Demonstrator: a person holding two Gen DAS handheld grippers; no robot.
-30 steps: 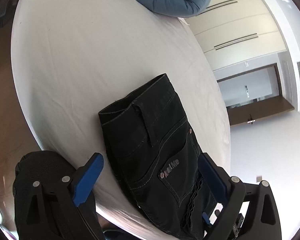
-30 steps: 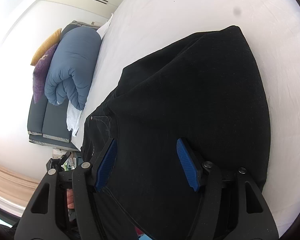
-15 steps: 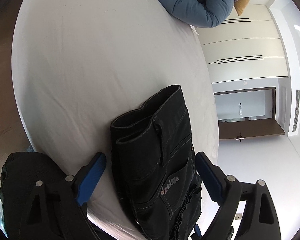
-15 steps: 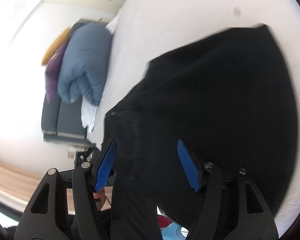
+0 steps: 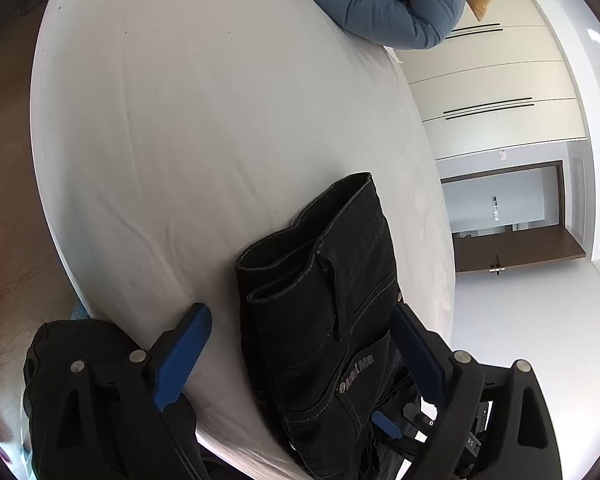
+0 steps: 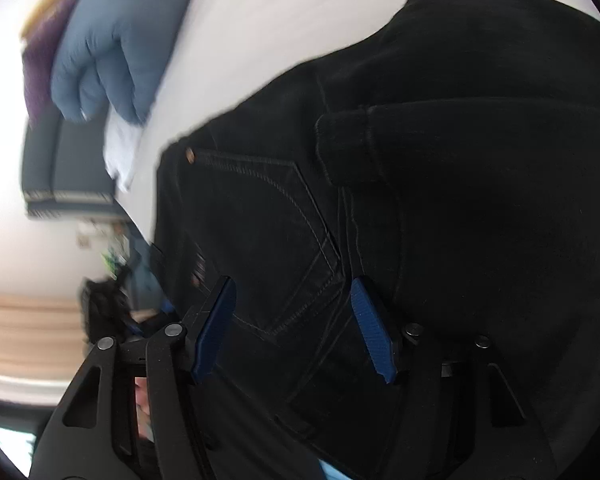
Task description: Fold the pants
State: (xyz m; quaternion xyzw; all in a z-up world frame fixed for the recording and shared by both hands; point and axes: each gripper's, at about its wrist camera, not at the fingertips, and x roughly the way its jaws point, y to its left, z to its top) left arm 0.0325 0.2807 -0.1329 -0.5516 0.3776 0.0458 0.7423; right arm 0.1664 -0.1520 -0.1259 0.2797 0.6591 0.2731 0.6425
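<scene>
Black jeans (image 5: 332,300) lie folded on the white bed (image 5: 204,128), waistband toward the bed's middle and a back pocket with a label facing up. My left gripper (image 5: 300,354) is open, its blue pads either side of the waistband end, not closed on it. In the right wrist view the jeans (image 6: 440,168) fill most of the frame, with a back pocket and a folded leg end on top. My right gripper (image 6: 294,326) is open just above the pocket fabric, holding nothing.
A blue duvet (image 5: 384,0) is bundled at the far end of the bed, with purple and yellow pillows behind it. It also shows in the right wrist view (image 6: 112,44). Wooden floor (image 5: 4,168) lies left of the bed. White wardrobes and a doorway (image 5: 500,208) stand to the right.
The right gripper has moved down close over the jeans, whose pocket side now fills its view. The left gripper has shifted closer along the waistband end. Both stayed open.
</scene>
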